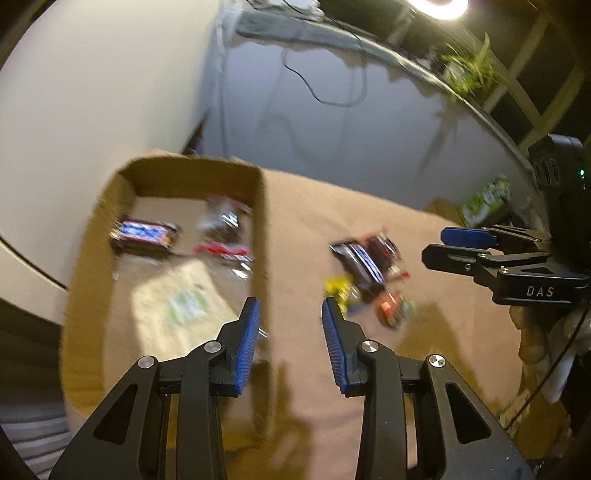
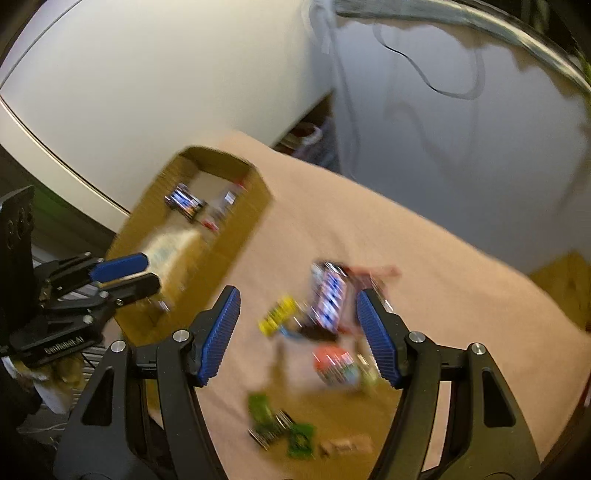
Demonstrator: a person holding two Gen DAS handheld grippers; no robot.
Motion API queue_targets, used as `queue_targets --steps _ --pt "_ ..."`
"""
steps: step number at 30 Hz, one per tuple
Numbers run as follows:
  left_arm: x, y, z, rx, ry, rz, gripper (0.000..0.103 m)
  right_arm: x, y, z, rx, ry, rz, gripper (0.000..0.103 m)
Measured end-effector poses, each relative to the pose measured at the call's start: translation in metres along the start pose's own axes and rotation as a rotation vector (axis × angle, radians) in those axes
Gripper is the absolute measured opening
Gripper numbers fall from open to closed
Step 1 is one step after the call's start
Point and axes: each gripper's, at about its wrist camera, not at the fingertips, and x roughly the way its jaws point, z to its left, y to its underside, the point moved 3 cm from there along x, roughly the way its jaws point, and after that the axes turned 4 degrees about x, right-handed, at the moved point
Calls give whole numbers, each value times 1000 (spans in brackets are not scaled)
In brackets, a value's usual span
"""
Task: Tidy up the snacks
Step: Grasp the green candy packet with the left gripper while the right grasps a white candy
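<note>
Two blue-padded grippers, left [image 1: 290, 314] and right [image 2: 298, 308], both released, empty; one brown cardboard box [image 1: 260, 229]; blurred wrapped snacks [image 2: 328, 299] uncountable.

- Wall [image 1: 92, 92]: plain white, curved by the lens, left of scene.
- Second wall [image 1: 369, 147]: grey-white, shadowed; a thin dark cable [image 1: 317, 92] hangs across it.
- Lamp [image 1: 441, 7]: bright round light, top edge.
- Green plant [image 1: 469, 70]: leafy, upper right.
- Tan cloth [image 2: 424, 258]: covers the work surface.
</note>
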Motion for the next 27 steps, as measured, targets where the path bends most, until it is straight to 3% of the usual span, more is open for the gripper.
queue_targets --steps 7,14,22,27 --pt "23 30 -38 67 78 120 33 -8 79 -62 150 65 68 69" --pt "44 57 -64 90 150 217 33 3 144 -87 313 62 140 68" --pt "64 79 -73 49 240 347 30 26 168 -92 456 -46 210 46" --pt "72 85 -74 16 266 385 30 32 168 -95 502 -64 209 46"
